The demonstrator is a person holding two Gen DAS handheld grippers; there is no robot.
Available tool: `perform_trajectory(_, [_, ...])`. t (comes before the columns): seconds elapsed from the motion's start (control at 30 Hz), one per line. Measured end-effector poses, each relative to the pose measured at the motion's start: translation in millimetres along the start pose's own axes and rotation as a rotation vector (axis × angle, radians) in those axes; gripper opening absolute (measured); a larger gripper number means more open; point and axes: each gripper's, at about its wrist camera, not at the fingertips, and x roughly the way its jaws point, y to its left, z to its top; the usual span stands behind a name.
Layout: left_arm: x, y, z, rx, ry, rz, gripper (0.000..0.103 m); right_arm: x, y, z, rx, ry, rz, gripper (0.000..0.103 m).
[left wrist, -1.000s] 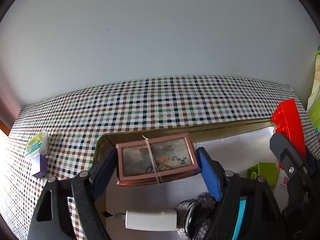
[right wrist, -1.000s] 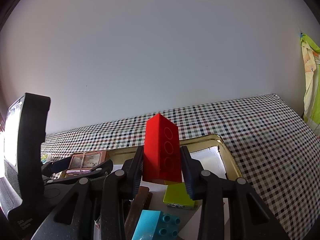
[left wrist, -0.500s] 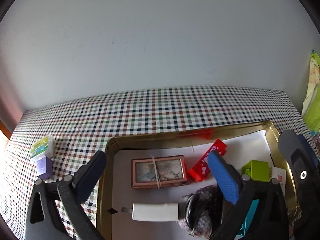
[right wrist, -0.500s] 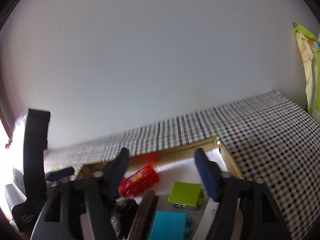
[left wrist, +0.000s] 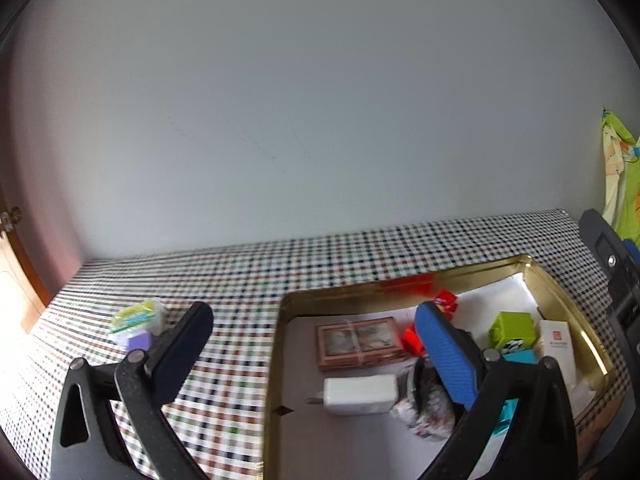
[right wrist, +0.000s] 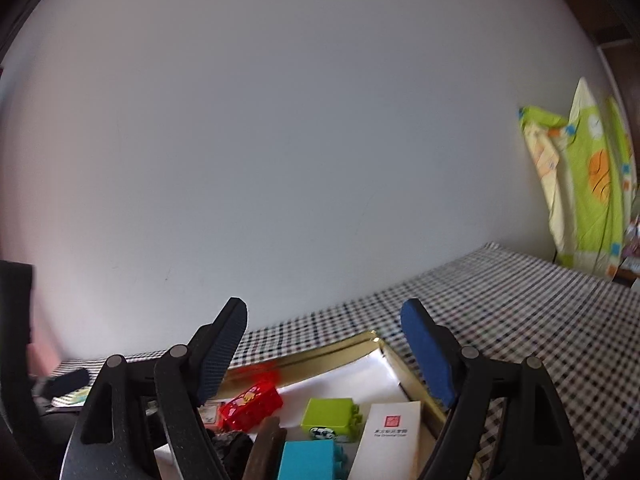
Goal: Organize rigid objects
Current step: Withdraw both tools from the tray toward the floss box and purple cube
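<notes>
A gold tray [left wrist: 472, 276] on the checked tablecloth holds a copper framed box [left wrist: 358, 343], a red brick [left wrist: 412, 338], a white charger [left wrist: 360, 394], a lime brick [left wrist: 512, 328], a cyan brick [right wrist: 306, 460] and a white card box [right wrist: 390, 436]. The red brick [right wrist: 252, 402] lies on its side at the tray's back. My left gripper [left wrist: 316, 344] is open and empty above the tray's left edge. My right gripper [right wrist: 324, 354] is open and empty above the tray [right wrist: 304, 356].
A small green-and-white packet [left wrist: 138, 316] and a purple block [left wrist: 140, 341] lie on the cloth [left wrist: 240, 280] left of the tray. A grey wall stands close behind. A green patterned cloth [right wrist: 588, 196] hangs at the far right.
Both grippers opened and let go: the framed box and the red brick now lie in the tray. Both grippers have lifted and pulled back, the left one shifting left.
</notes>
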Motion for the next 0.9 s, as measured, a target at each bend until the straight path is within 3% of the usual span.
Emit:
perform_trajectory(0.33, [-22.6, 29.0, -22.5, -0.023, -0.108, 0.033, 0.102, -33.2, 20.7, -5.1, -0.098, -0.182, -0.078, 0.081])
perform_trajectory(0.6, [-24.6, 45.9, -35.3, -0.027, -0.135, 0.053, 0.102, -43.9, 28.6, -7.4, -0.126, -0.178, -0.094, 0.081])
perform_trajectory(0.9, [-22.0, 58.0, -43.9, -0.018, -0.131, 0.057, 0.102, -49.9, 43.4, -16.4, -0.079, -0.103, -0.045, 0.081])
